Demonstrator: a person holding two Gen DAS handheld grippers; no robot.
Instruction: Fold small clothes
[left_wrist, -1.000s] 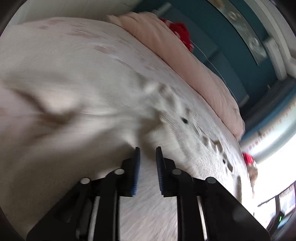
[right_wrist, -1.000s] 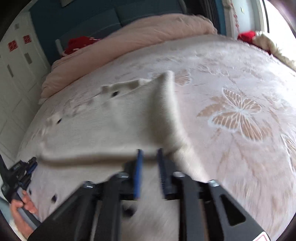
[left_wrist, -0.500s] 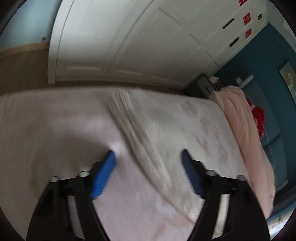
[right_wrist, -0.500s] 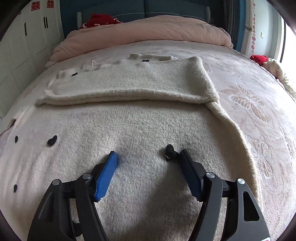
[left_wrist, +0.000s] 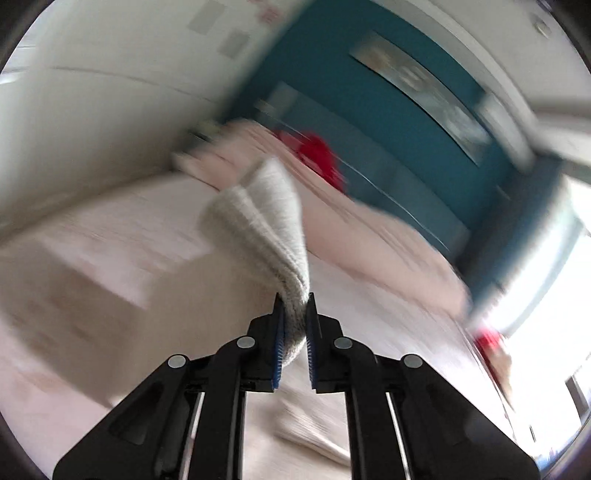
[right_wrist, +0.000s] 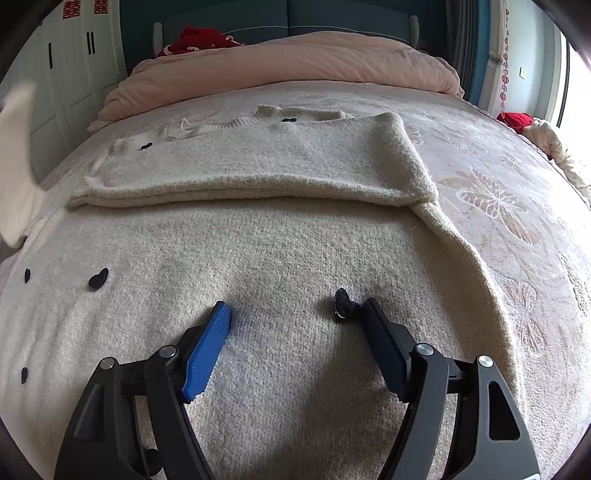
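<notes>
Work surface is a bed (right_wrist: 517, 177) under a pale pink coverlet with a woven butterfly pattern; a rolled pink duvet (right_wrist: 295, 59) lies across its far end against a teal wall, with something red (right_wrist: 195, 37) behind it. White wardrobe doors (right_wrist: 74, 74) run along the left side, bright window at right. The cream knitted sweater (right_wrist: 277, 251) lies flat on the bed, one sleeve folded across its body, small black hearts (right_wrist: 98, 277) dotted over it. My right gripper (right_wrist: 295, 314) rests on the knit with jaws spread wide and opening, one heart just beside its right finger. My left gripper (left_wrist: 294, 314) is closing, pinched on the ribbed sleeve cuff (left_wrist: 266, 214), raised above the bed; that view is motion-blurred.
</notes>
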